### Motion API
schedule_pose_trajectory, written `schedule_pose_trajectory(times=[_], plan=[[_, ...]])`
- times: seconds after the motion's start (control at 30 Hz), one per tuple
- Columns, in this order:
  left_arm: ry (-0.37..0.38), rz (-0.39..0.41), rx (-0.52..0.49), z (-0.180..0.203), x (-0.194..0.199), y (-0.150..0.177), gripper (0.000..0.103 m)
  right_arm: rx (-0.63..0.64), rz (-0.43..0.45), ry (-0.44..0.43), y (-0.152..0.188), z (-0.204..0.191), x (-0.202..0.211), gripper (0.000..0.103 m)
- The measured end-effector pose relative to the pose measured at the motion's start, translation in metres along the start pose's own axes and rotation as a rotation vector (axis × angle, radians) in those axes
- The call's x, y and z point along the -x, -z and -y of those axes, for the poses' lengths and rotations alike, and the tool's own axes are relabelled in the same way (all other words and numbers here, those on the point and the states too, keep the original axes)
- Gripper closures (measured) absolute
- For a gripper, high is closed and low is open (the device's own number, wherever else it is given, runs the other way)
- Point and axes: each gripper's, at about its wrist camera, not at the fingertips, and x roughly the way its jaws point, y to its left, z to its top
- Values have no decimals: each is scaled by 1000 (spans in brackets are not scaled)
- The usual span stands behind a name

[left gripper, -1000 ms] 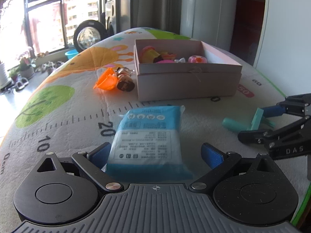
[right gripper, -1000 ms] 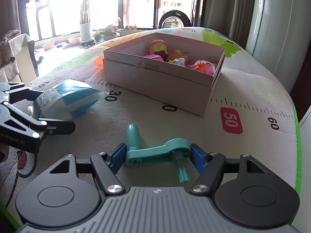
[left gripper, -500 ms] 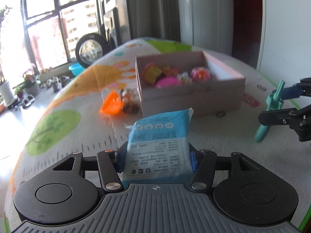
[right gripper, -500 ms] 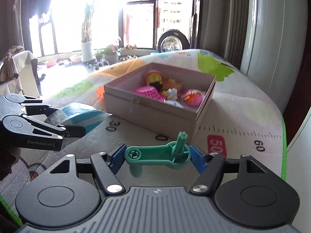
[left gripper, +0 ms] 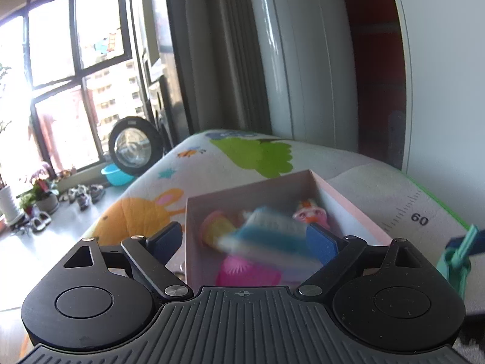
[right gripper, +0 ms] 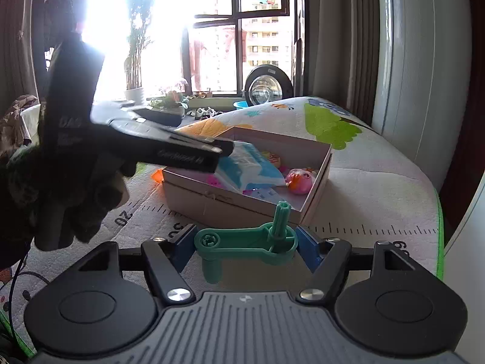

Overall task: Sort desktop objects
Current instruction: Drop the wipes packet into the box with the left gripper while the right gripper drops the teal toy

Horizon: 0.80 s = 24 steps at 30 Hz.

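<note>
Bench (right gripper: 379, 182): covered by a children's mat with a printed ruler, a green tree and an orange rabbit; it fills the middle of both views.
Window (right gripper: 212, 45): upper centre of the right wrist view, very bright, potted plants on the sill.
Box (right gripper: 315, 182): pink cardboard, open at the top, standing on the mat in the middle of both views; small toys lie inside, among them a pink round-faced one (right gripper: 298, 179) at the right end.
Left tool (left gripper: 247, 239): low in the left wrist view, poised over the box's near left corner; its jaws are opening and stand wide, one blue pad left of the box wall, the other over the inside. In the right wrist view it reaches in from the left, tips above the box.
Right tool (right gripper: 245, 247): low centre of its own view, in front of the box's near wall, clamped on the crank, with a blue pad at each end of it.
Pack (right gripper: 248, 168): blue and white tissue pack, tilted, inside the box on top of the toys, just past the left tool's tips. In the left wrist view it is a blur between the spread pads; neither pad clearly presses on it.
Crank (right gripper: 251, 242): teal plastic, lying crosswise between the right tool's pads, one peg up, one peg down. It also shows at the right edge of the left wrist view.
</note>
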Motion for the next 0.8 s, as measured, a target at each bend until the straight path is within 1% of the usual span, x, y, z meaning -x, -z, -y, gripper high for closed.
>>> schedule_pose_trajectory(times=[0.13,0.27,0.33,0.4,0.5,0.53,0.57,0.6,0.63,0.67,0.7,0.77,0.8], plan=[[-43,-32,66,-19,24,35,6,-21,-6,14,-10,11,-3,32],[-76,-87,161,-40,39,67,6,-25,12,-1,-36,15,-18,32],[-70,-110,201,-48,41,80,5,-67,8,-7,-56,23,-36,32],[-70,-126,228,-53,42,91,5,-116,18,4,-77,30,-56,32],[-90,-145,245,-59,43,106,5,-180,88,42,-105,42,-92,32],[-82,-149,268,-62,44,108,5,-202,91,43,-111,46,-103,31],[-70,-131,293,-66,47,108,4,-225,68,35,-118,53,-118,28],[-75,-116,303,-70,50,110,2,-245,46,28,-121,59,-128,23],[-81,-112,312,-72,52,111,2,-267,31,33,-122,64,-136,23],[-72,-111,337,-75,52,112,2,-274,17,43,-121,65,-142,23],[-62,-106,353,-78,53,113,2,-262,1,53,-118,63,-145,24],[-51,-111,367,-81,49,113,2,-216,-32,71,-110,55,-151,28],[-45,-115,369,-80,48,113,2,-191,-54,72,-105,50,-153,34]])
